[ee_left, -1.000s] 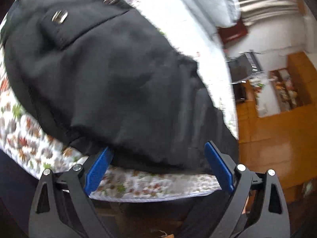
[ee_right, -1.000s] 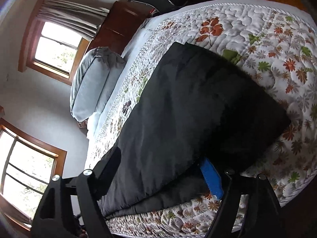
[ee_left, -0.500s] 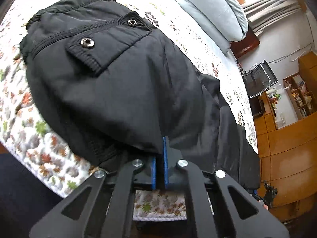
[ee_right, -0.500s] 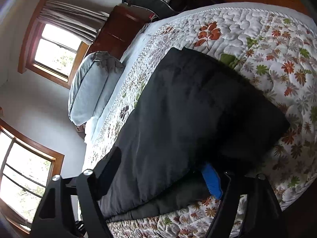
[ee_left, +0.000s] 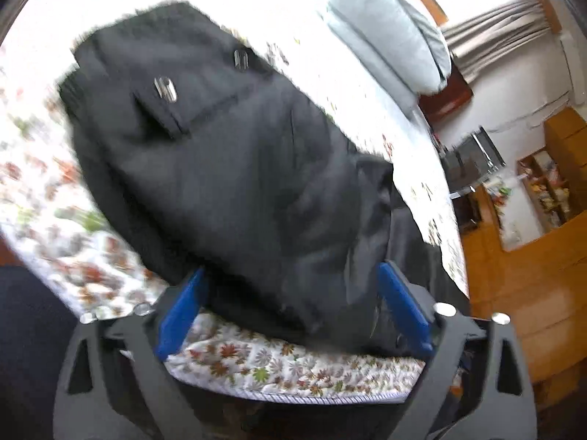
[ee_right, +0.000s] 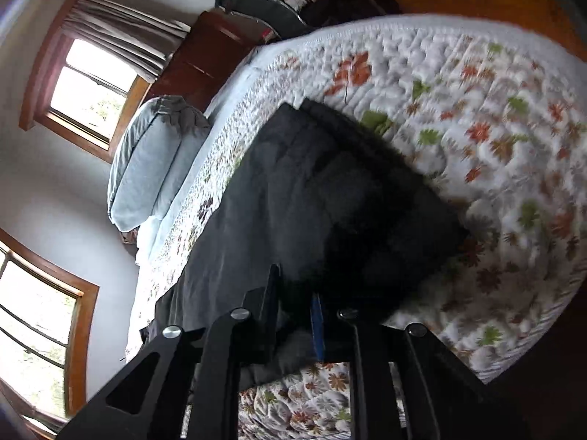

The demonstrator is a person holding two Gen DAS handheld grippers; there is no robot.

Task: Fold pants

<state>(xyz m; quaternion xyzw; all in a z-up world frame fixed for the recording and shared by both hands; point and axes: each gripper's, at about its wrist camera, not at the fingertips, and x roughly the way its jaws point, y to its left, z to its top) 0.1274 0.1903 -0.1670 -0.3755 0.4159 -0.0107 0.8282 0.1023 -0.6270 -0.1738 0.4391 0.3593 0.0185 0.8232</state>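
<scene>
Black pants [ee_left: 234, 168] lie folded lengthwise on a leaf-patterned quilt [ee_left: 279, 363], with the snap pocket at the far left. My left gripper [ee_left: 290, 293] is open, its blue pads either side of the near edge of the fabric, gripping nothing. In the right wrist view the leg end of the pants [ee_right: 330, 198] lies across the quilt [ee_right: 477, 117]. My right gripper [ee_right: 295, 293] is shut on the near edge of the pants, with dark fabric bunched between the fingers.
A light blue pillow [ee_left: 385, 29] lies at the head of the bed; it also shows in the right wrist view [ee_right: 146, 168]. A dark wooden nightstand [ee_right: 205, 51], windows and orange wooden cabinets [ee_left: 532, 256] stand beyond the bed edge.
My left gripper was shut on the pants edge half a second ago and has opened, letting go. My right gripper has closed from open onto the pants edge.
</scene>
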